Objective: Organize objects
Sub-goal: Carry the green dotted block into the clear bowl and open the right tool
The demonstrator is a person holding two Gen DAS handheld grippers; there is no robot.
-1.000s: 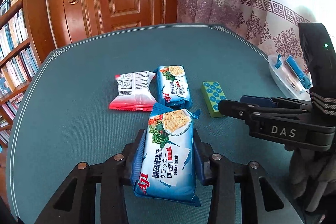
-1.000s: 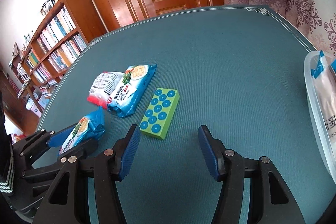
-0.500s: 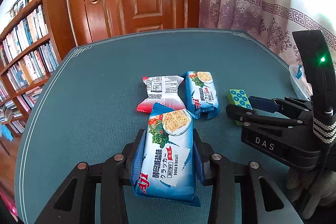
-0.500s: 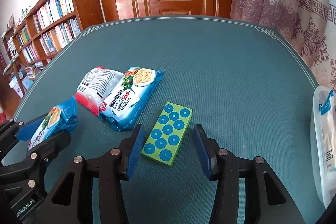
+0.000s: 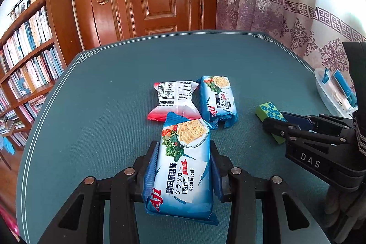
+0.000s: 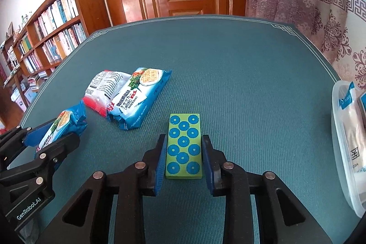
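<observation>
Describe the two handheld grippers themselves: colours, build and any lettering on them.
The left gripper and right gripper are alike: black angular plastic frames with triangular cut-outs and silver rivets, and ribbed blue pads on the fingers. The right one's side reads "DAS"; the left one's reads "GenRobot.AI". A grey glove shows under the right one.

You had a teal table [image 6: 228, 61] with a white line border. On it lay a red-and-white packet [image 5: 175, 97], touching a blue soda biscuit pack [image 5: 218, 98] on its right. A green block with blue dots [image 6: 184, 145] lay flat nearby; a clear plastic container [image 6: 340, 152] sat at the right edge.
</observation>
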